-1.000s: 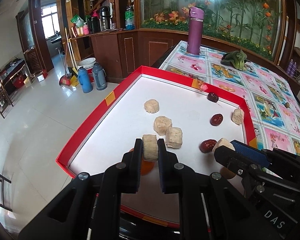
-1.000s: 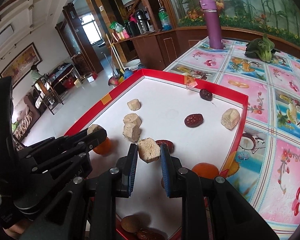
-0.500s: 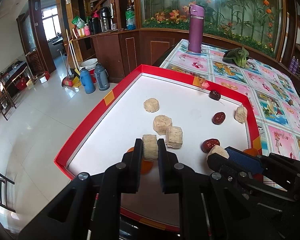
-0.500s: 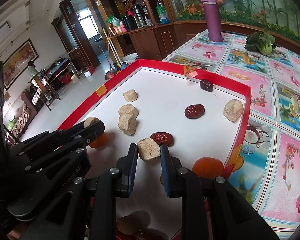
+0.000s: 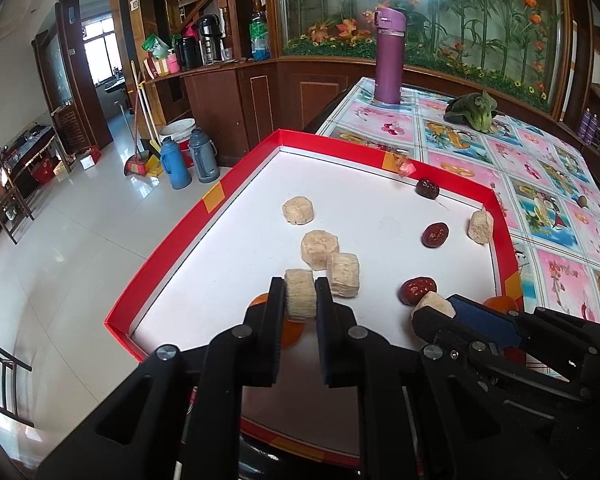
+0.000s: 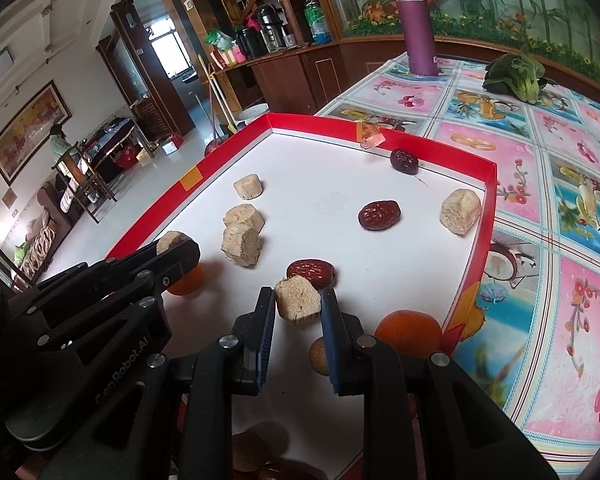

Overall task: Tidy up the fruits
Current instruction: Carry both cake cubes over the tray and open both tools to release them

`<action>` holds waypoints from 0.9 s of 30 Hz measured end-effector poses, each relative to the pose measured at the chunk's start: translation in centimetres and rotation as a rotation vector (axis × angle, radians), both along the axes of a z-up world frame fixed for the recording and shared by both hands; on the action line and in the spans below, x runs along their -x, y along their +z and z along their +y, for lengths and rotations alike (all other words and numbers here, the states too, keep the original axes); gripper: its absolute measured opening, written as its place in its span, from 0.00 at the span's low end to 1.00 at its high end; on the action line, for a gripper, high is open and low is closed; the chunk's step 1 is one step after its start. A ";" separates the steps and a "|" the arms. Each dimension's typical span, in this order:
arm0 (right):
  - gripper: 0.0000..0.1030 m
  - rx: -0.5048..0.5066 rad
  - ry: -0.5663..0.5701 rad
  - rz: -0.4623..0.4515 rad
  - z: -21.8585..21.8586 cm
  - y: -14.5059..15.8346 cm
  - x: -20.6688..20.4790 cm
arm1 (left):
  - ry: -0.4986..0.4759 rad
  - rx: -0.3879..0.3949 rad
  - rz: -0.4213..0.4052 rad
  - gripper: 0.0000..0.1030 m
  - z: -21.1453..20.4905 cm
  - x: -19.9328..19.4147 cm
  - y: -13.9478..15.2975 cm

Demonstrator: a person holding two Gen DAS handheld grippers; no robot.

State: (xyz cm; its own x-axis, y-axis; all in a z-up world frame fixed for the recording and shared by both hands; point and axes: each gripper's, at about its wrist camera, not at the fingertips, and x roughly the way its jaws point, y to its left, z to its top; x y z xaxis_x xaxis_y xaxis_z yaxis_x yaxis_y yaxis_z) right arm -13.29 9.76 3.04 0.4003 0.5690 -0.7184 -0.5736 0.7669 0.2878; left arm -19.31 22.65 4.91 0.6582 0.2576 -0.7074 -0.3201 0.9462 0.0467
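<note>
**Both grippers clamped on pale chunks above the red-rimmed tray**

Left wrist view: the left gripper (image 5: pixel 300 300) had its fingers closed on a ribbed beige chunk (image 5: pixel 299 299), held above the white floor of the red-rimmed tray (image 5: pixel 168 246). An orange fruit (image 5: pixel 286 326) lay just under and behind the fingers. Just beyond sat two beige chunks touching each other (image 5: pixel 332 262), with a third (image 5: pixel 297 210) farther off. Three red dates lay to the right: one (image 5: pixel 417 290) near the right gripper (image 5: pixel 434 308), one (image 5: pixel 435 234) mid-tray and a darker one (image 5: pixel 427 188) near the far rim. Another beige chunk (image 5: pixel 480 227) sat against the right wall. A purple flask (image 5: pixel 389 66) and a leafy green vegetable (image 5: pixel 473 113) stood on the patterned tablecloth (image 5: pixel 540 184) beyond.

Right wrist view: the right gripper (image 6: pixel 298 306) gripped an angular beige piece (image 6: pixel 297 304), with a date (image 6: pixel 312 271) just past it. An orange (image 6: pixel 408 330) lay in the tray's near right corner, and a small brown round fruit (image 6: pixel 317 356) showed beside the right finger. The left gripper (image 6: pixel 176 246) entered from the left with its chunk.
</note>
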 end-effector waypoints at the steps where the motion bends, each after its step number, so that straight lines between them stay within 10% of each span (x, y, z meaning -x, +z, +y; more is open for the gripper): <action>1: 0.21 -0.001 -0.001 0.001 0.0 0.0 0.0 | 0.000 -0.001 0.000 0.16 0.0 0.0 0.0; 21: 0.23 0.011 -0.015 0.003 -0.4 0.0 -0.2 | 0.011 -0.018 0.010 0.17 -0.7 -0.3 -0.1; 27: 0.26 -0.001 -0.020 -0.012 -1.0 0.6 -0.3 | 0.024 -0.047 -0.016 0.36 -1.1 0.0 0.7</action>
